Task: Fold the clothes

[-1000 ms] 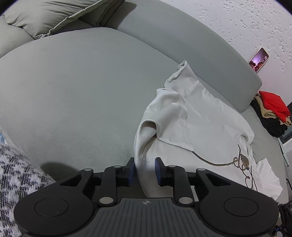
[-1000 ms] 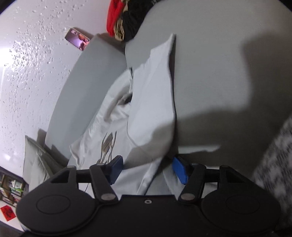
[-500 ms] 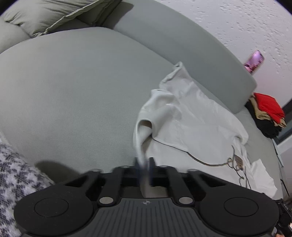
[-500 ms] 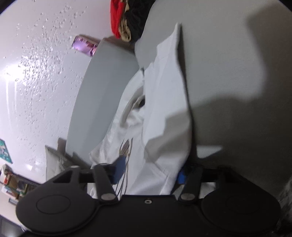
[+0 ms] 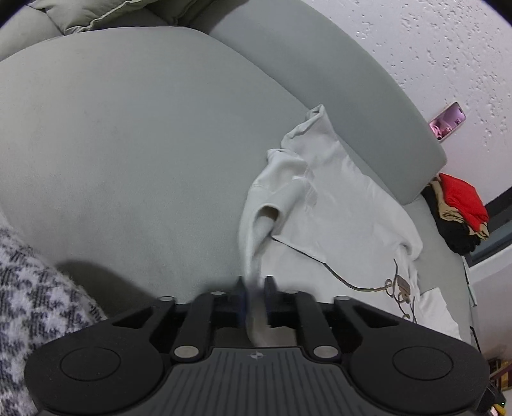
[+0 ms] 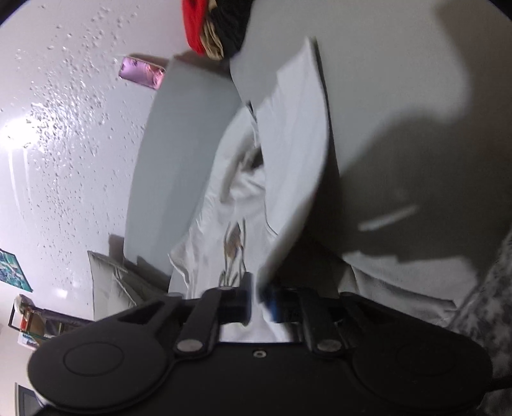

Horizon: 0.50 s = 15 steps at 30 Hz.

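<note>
A white garment (image 5: 336,204) with a brown printed design lies crumpled on the grey bed (image 5: 128,160). My left gripper (image 5: 254,288) pinches a raised fold of its sleeve edge; the cloth runs taut between the pads, and the jaws are opening slightly. In the right wrist view the same garment (image 6: 294,134) stretches away from my right gripper (image 6: 257,297). Its jaws are closing, with a lifted edge of the white cloth between the blue pads. That view is blurred by motion.
A grey padded headboard (image 5: 336,80) curves behind the garment, with a pink phone (image 5: 446,121) propped above it. A pile of red, tan and black clothes (image 5: 460,204) sits at the far end. A pillow (image 5: 105,12) lies top left. A houndstooth sleeve (image 5: 28,288) shows at left.
Both grippers went from standing open around the cloth to pinching it. The left jaws drew together on the sleeve fold, the right jaws narrowed on the hem, and the right view rolled.
</note>
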Each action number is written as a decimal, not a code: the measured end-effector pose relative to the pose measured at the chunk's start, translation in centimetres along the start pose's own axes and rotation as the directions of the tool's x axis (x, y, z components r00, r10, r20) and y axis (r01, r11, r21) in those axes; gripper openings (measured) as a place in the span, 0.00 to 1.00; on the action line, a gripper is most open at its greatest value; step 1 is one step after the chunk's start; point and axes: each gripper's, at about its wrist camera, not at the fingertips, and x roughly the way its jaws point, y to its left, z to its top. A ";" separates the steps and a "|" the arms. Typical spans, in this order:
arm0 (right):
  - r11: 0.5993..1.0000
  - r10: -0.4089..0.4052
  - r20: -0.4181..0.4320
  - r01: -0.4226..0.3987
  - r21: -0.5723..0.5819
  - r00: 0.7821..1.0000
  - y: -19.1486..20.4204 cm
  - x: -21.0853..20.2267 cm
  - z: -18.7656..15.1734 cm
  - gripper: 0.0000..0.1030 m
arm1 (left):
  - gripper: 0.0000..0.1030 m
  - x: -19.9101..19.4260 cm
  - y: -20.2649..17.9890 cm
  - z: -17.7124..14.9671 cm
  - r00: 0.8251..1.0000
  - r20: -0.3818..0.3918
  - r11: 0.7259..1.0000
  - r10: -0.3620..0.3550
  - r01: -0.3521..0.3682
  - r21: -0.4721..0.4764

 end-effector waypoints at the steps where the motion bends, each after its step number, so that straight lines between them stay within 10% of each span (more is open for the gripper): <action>1: 1.000 0.005 0.006 -0.005 -0.006 1.000 -0.2 0.1 -0.2 0.38 | 0.20 0.0 0.1 0.0 1.000 -0.001 1.000 -0.007 0.007 -0.001; 15: 0.994 0.110 -0.013 -0.110 -0.002 0.994 -1.2 0.9 -0.4 0.43 | 0.25 0.9 -0.1 0.2 0.995 -0.006 0.995 -0.096 0.095 -0.032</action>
